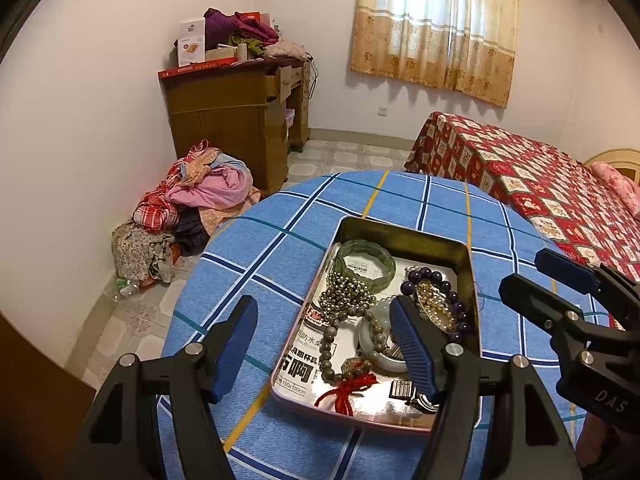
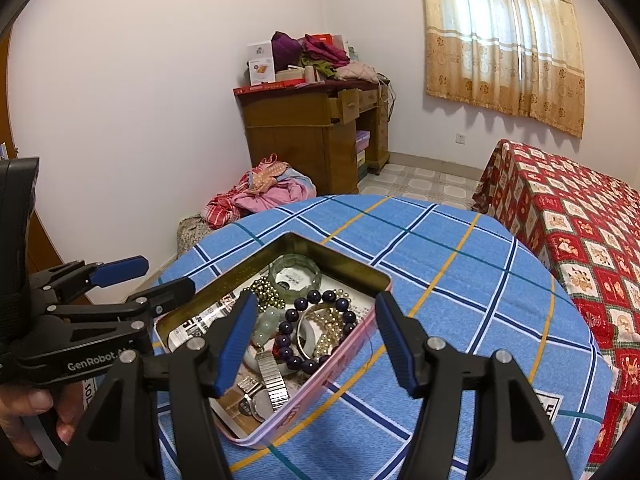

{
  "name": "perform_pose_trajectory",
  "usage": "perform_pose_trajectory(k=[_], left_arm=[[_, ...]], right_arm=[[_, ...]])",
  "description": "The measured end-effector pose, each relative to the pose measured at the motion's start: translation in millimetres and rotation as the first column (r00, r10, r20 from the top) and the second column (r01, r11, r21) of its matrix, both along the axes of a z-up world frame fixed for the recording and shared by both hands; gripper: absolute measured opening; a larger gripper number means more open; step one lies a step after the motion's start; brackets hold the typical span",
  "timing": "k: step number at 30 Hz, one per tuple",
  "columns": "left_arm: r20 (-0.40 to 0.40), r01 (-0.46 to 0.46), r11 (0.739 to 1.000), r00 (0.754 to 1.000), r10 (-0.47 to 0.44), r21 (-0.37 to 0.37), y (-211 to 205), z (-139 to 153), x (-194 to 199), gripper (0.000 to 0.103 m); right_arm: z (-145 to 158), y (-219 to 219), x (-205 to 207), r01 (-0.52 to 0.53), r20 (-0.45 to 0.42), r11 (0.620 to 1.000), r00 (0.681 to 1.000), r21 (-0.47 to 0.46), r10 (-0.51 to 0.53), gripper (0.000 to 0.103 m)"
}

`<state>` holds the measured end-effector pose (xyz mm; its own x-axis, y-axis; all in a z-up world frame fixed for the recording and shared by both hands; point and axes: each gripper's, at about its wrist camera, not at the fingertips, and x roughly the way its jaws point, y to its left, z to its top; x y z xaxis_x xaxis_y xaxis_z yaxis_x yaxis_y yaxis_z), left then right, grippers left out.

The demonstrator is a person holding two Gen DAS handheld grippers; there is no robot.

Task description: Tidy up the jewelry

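Over the round table [image 1: 280, 248] with its blue checked cloth, I had both grippers hanging above the open tin [image 1: 404, 232], each tilted forward and down toward it. My left gripper [image 1: 324, 344] had its blue-padded fingers [image 1: 412, 344] spread wide apart with nothing between them; one finger sat over the bare cloth left of the tin and the other over the tin's contents. My right gripper [image 2: 316, 340] was spread just as wide and held nothing, straddling the tin's near right wall, one finger above the jewelry and the other above the cloth outside. From the left camera I saw the right gripper [image 1: 560, 276] coming in from the right edge, level with the tin's far corner, and from the right camera the left gripper [image 2: 152, 280] reached in from the left beside the tin, a hand [image 2: 36, 412] wrapped around its grip. All the jewelry lay inside the tin on printed paper: a green bangle [image 1: 366, 264] at the far end, a dark purple bead bracelet [image 2: 320, 328], a string of grey beads with a red tassel [image 1: 348, 390], a pale jade piece [image 2: 266, 326] and a metal watch band [image 2: 272, 380] toward the near end.
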<state>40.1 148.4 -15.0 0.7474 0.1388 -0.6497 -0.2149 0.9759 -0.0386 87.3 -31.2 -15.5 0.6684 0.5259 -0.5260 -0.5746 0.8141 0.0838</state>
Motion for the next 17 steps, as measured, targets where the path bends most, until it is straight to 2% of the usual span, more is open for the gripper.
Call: perform_pose_trajectory(k=[2, 9, 17], left_arm=[[-0.001, -0.005, 1.000, 1.000, 0.005, 0.015, -1.6, -0.8, -0.3, 0.077], [-0.012, -0.033, 0.999, 0.999, 0.034, 0.039, -2.5, -3.8, 1.2, 0.079], [0.006, -0.022, 0.999, 1.000, 0.021, 0.047, -3.7, -3.7, 0.5, 0.081]], right_arm=[[-1.4, -1.0, 0.9, 0.001, -0.002, 1.000, 1.000, 0.000, -0.001, 0.065], [-3.8, -1.0, 1.7, 0.002, -0.006, 1.000, 1.000, 0.001, -0.002, 0.065], [-7.3, -1.6, 0.8, 0.004, -0.009, 1.000, 1.000, 0.001, -0.004, 0.065]])
